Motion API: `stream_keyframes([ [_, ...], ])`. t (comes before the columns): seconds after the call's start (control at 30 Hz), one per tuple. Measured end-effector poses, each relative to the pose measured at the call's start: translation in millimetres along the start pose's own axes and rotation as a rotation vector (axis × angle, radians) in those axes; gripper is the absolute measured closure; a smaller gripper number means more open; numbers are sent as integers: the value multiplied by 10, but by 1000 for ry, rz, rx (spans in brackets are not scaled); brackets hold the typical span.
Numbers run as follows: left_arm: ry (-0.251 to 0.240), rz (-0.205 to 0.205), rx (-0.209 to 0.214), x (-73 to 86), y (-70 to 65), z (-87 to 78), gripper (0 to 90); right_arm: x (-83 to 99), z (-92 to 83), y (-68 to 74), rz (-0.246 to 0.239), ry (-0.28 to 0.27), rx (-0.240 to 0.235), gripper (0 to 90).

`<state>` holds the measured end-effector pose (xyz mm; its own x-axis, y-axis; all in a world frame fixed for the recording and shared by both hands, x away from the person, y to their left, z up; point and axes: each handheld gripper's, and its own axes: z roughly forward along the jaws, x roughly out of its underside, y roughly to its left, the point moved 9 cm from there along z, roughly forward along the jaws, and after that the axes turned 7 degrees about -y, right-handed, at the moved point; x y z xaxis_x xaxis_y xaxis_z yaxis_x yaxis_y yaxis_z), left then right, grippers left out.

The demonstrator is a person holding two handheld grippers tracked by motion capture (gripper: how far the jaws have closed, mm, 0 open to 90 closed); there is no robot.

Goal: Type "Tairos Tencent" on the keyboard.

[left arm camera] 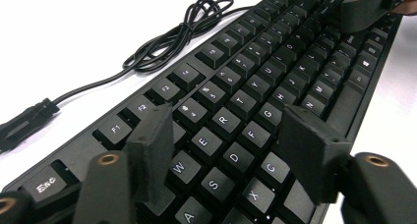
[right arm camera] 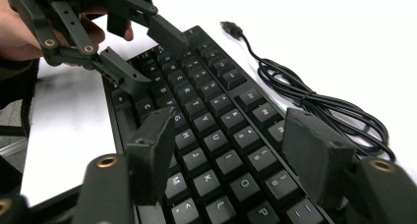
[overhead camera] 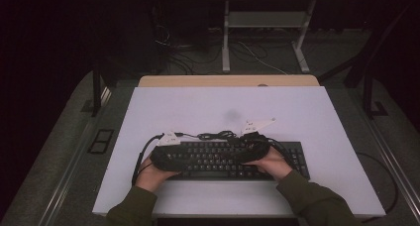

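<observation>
**Two grippers over one keyboard, each at its own end**

Both of your grippers hang just above the black keyboard, which lies near your edge of the white table. Its long axis runs from your left to your right, straight across in front of you. This is the relation that matters for the next move: the left gripper stands over the left end of the keyboard and the right gripper over the middle-right part, so each half already has its own nearer hand.

In the left gripper view, the left gripper has its jaws about half open, with nothing between them; below the gap you see the keys around W, E, D and C. In the right gripper view, the right gripper is open about as much and also holds nothing; below it are the keys around I, O, K and L. Farther along the key rows, the left gripper points toward the right one, low over the keys.

The cable of the keyboard lies in a loose bundle on the table just behind the far edge, between your two grippers. Its plug rests free on the white surface.

I judge that the keyboard's body is too wide for these jaws across its short side, so any grip should go on an edge.
</observation>
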<state>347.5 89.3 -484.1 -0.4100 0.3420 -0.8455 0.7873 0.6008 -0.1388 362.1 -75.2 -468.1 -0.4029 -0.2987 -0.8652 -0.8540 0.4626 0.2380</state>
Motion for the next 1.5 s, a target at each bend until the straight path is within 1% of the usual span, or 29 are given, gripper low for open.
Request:
stream_keyframes([
  [0.03, -7, -6, -4, -7, 3, -1, 354, -8, 10, 5, -2, -3, -4, 393],
  [0.13, -10, -3, -9, -12, 8, -6, 336, -23, 39, 26, -2, -2, -5, 429],
  [0.17, -10, -1, -8, -11, 8, -4, 326, -25, 50, 27, -10, -2, -4, 441],
  [0.3, -11, -4, -17, -13, 18, -3, 298, -42, 83, 52, -6, -4, -13, 510],
  [0.37, -13, -4, -19, -13, 22, -4, 293, -40, 114, 66, -12, 4, -17, 544],
  [0.4, -14, -6, -20, -15, 24, -7, 291, -40, 127, 71, -20, 8, -15, 569],
  [0.53, -20, -5, -20, -24, 28, -16, 287, -69, 164, 119, -22, 4, -33, 665],
  [0.7, -21, -3, -23, -28, 39, -21, 284, -58, 231, 180, -31, 20, -58, 782],
  [0.77, -24, -1, -23, -31, 33, -21, 284, -56, 250, 209, -34, 23, -71, 809],
  [0.8, -23, 1, -24, -33, 34, -23, 284, -56, 262, 217, -41, 24, -70, 825],
  [0.87, -31, 1, -23, -47, 35, -26, 284, -59, 276, 248, -36, 25, -80, 857],
  [0.93, -34, -2, -26, -54, 37, -29, 284, -49, 290, 269, -47, 32, -83, 890],
  [1.03, -33, 3, -22, -52, 34, -28, 283, -31, 300, 291, -51, 42, -91, 895],
  [1.1, -39, -1, -18, -59, 26, -27, 283, -23, 305, 308, -55, 47, -99, 895],
  [1.37, -43, 1, -19, -67, 23, -30, 283, 57, 328, 316, -78, 94, -91, 895],
  [1.5, -47, 2, -23, -74, 25, -40, 283, 101, 343, 326, -81, 117, -89, 895],
])
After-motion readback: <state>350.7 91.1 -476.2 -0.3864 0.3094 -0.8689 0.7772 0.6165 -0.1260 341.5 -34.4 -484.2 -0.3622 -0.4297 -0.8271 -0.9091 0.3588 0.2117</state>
